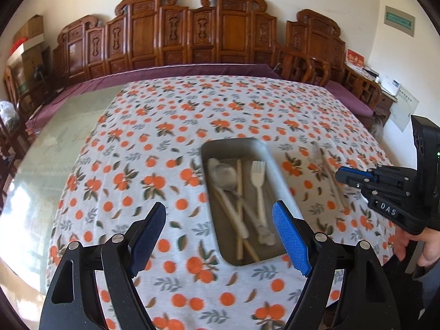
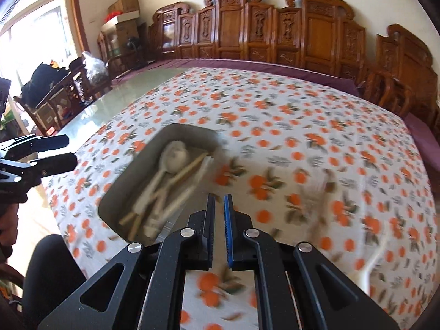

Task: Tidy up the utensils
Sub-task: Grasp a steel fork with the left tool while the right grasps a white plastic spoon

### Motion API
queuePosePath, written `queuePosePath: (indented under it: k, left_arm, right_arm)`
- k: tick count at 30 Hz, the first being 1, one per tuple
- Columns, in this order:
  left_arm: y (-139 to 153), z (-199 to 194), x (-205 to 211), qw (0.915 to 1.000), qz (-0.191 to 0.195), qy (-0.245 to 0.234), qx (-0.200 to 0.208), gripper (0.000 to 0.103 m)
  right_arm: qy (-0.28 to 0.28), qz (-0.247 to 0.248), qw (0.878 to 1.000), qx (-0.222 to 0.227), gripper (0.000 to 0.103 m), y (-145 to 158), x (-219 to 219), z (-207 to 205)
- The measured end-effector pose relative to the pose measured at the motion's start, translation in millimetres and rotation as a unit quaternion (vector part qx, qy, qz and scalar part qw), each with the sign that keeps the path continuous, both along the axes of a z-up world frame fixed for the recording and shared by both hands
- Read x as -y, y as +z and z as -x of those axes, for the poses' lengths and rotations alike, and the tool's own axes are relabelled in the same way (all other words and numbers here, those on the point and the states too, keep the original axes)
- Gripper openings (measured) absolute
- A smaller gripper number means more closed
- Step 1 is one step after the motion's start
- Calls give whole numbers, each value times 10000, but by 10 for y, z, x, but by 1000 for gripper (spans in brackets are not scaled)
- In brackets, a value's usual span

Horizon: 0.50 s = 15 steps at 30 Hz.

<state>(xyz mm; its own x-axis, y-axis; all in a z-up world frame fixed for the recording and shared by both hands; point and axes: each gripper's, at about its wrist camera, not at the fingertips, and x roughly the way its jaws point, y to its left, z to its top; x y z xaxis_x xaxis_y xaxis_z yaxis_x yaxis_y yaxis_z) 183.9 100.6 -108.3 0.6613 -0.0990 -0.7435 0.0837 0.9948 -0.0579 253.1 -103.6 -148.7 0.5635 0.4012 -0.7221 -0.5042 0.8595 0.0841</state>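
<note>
Since the task is to gather loose utensils into one holder, the items are listed by where they lie:

- Metal tray [image 1: 211, 148]: on the orange-print tablecloth [image 1: 165, 126], at about 12 o'clock from the left gripper [image 1: 220, 233] and about 10 o'clock from the right gripper [image 2: 220, 228] in its own view. It serves as the collecting point.
- Tray contents: a metal spoon [image 1: 225, 174] with its bowl toward the far end, a white fork [image 1: 258, 176] at the spoon's 3 o'clock with tines pointing away, and wooden chopsticks [image 1: 239, 192] crossing under the spoon handle. All handles point toward the person, probably because they were laid in from that side.
- Loose utensils [image 1: 327, 170]: on the cloth at the tray's 3 o'clock, well apart from its rim, blurred; they look like a fork and a pale handle, but the exact kind cannot be told. Judged the items left to move.
- Left gripper: jaws spread wide, empty, hovering on the near side of the tray, apparently free to steady it.
- Right gripper: jaws nearly pressed together with a thin gap, nothing visible between them; positioned between the tray and the loose pieces, the likely hand for the next pickup
</note>
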Motion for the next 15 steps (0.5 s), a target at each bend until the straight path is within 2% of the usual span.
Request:
queuePosePath:
  k: [3,6,15]
  left_arm:
    - [12,-29,145,10000,8,-96,10,76]
    - [16,-67,309,9998,42,-183,13,76]
    - [-122,-216,868,9989,93,-456,-87,76]
  right_arm:
    - [-222,-28,9997,63,9,7,327,-1]
    - [-457,-42,9989,53,18,-19,649,-10]
    - [-875,145,9961,-42,28,-143,1417,25]
